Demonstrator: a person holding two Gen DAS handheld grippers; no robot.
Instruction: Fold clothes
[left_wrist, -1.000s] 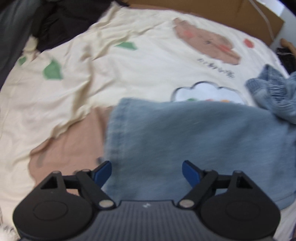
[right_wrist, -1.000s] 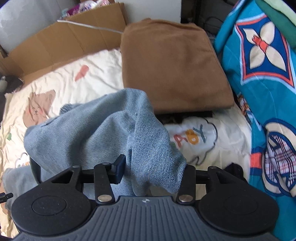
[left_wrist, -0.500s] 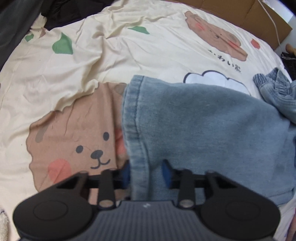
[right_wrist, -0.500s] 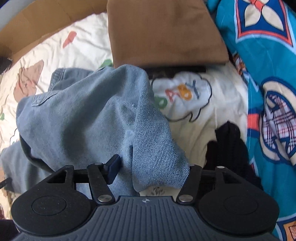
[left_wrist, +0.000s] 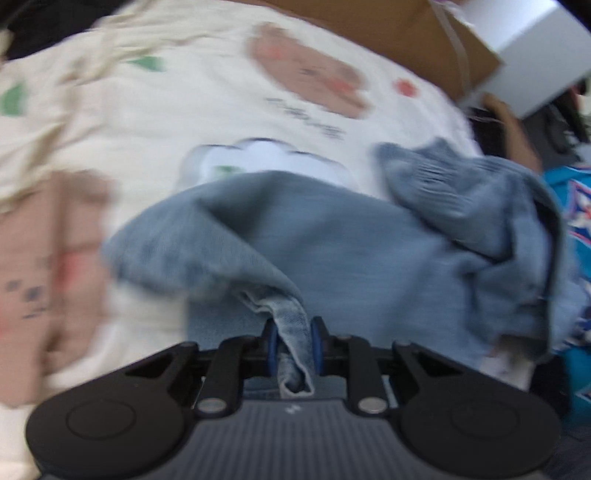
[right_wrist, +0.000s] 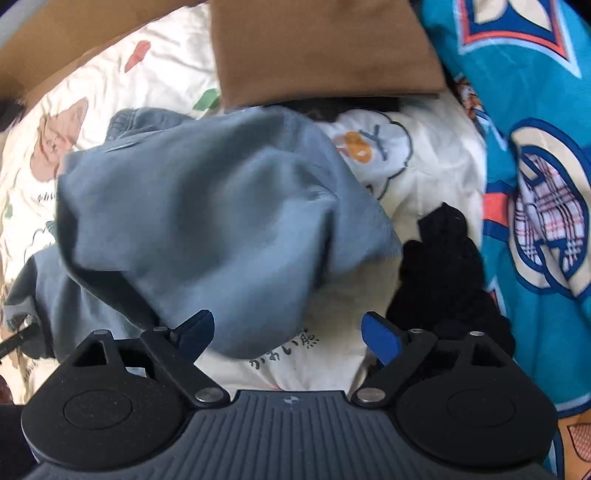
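Note:
Light blue denim trousers (left_wrist: 362, 240) lie crumpled on a cream bedsheet (left_wrist: 184, 122) printed with bears. My left gripper (left_wrist: 294, 343) is closing its blue pads on the hem of one trouser leg, and the pinched cloth is lifted off the sheet. In the right wrist view the same denim trousers (right_wrist: 207, 221) sag in a heap ahead of my right gripper (right_wrist: 288, 328). Its jaws are opening and stand wide apart, and the cloth has slipped free; only its lower edge hangs near the left finger (right_wrist: 197, 326).
A folded brown garment (right_wrist: 317, 48) lies at the far side of the bed. A teal patterned quilt (right_wrist: 535, 155) runs along the right. A black garment (right_wrist: 443, 266) lies beside the right finger. Cardboard (left_wrist: 388, 40) lines the bed's far edge, beside a white box (left_wrist: 535, 55).
My left gripper has shut on the trouser hem and lifted it, swinging toward the far side. My right gripper has opened wide and let the denim drop.

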